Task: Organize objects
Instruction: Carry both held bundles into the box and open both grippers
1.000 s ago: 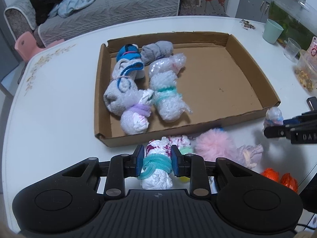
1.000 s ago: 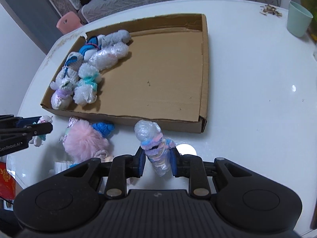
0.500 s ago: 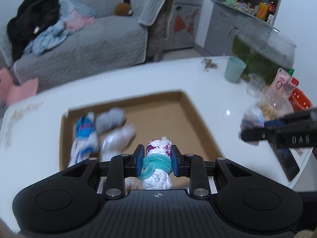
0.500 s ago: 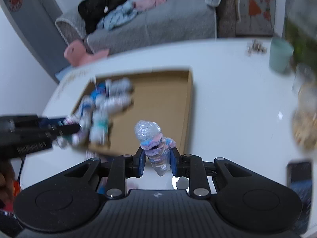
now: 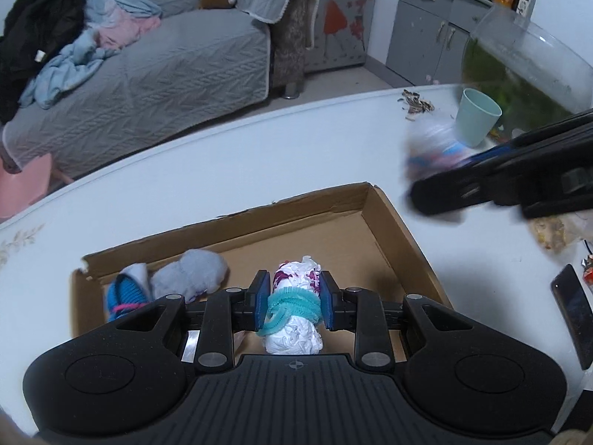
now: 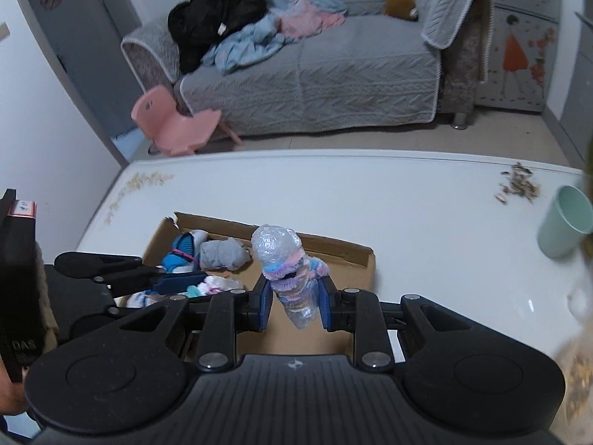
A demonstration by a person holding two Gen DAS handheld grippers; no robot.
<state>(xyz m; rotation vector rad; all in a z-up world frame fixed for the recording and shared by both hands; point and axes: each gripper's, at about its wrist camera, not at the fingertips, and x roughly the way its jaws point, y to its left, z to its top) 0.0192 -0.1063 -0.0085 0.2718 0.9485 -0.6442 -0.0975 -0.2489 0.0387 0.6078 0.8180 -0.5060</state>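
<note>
A white bundle blotched with purple and bound by a teal band is clamped between the blue pads of the left gripper, the jaws drawn in tight against its sides. A plastic-wrapped bundle ringed with pastel bands is pinched the same way in the right gripper, its clear wrapped end standing up past the fingertips. Both loads are carried clear of the surface and above the cardboard tray, which rests on the white table. A blue bundle and a grey bundle are seen lying side by side in the tray's far left corner; the floor of the tray to their right is bare. The right gripper is caught blurred at the edge of the left wrist view, near a mint cup.

The step in hand is judged to be placement. It would be done well if each bundle were lowered onto the bare cardboard beside the ones already laid down, kept apart from the other gripper, brought down inside the tray walls, and released only once rested on the floor of the tray, so that nothing is rolled or knocked out of line.
</note>
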